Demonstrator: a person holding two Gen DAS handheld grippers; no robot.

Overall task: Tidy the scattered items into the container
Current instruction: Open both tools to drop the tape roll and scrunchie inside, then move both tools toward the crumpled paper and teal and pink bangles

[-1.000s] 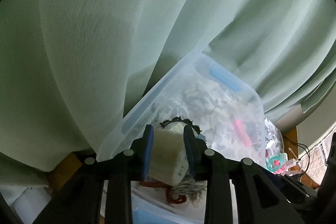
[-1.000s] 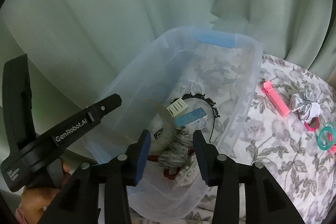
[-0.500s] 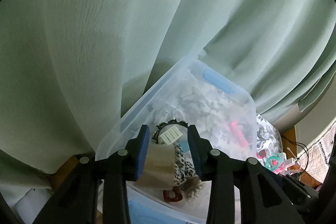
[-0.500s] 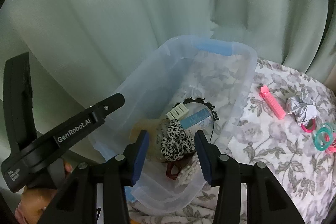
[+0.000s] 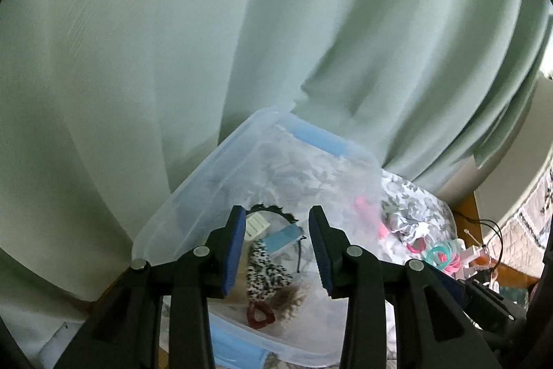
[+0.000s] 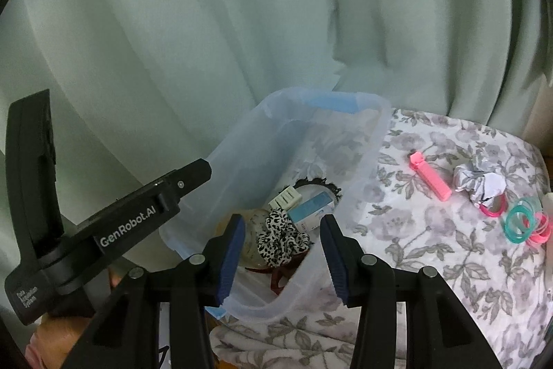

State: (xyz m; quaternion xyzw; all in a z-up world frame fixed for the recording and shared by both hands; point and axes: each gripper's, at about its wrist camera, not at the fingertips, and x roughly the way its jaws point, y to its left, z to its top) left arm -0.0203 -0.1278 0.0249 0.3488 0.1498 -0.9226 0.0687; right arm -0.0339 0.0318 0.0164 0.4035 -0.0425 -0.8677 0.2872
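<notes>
Left gripper (image 5: 276, 242) hangs above the near end of the clear plastic storage bin w/ blue handles (image 6: 376, 127); jaws apart, nothing between the pads, bin contents visible thru the gap. Right gripper (image 6: 281, 246) also over the near end, jaws apart & empty, tips above the near rim. The left gripper's black body crosses the left side of the right wrist view, outside the bin's left wall. Bin sits on a grey floral-print cloth (image 6: 432, 251), its left long wall & far end close against the pale green curtain (image 6: 207, 23), so little room on those sides; right long wall faces open cloth. Inside the bin, bunched at the near half: black-and-white leopard-print scrunchie (image 6: 281, 239), light blue and white small box (image 6: 312, 208), cream ribbed clip (image 6: 285, 197), black scalloped headband (image 6: 328, 185), dark red claw clip (image 5: 259, 317) at the near wall; far half of the bin floor is bare. Still out on the cloth, right of the bin & well apart from it: pink plastic comb-like clip (image 6: 430, 175), then a crumpled silver-white scrunchie (image 6: 478, 182) just beside it, a pink ring (image 6: 494, 208) touching the scrunchie, and teal hair rings (image 6: 520, 222) overlapping more pink ones near the cloth's right edge. Open cloth lies betw. the bin wall & the pink clip.
</notes>
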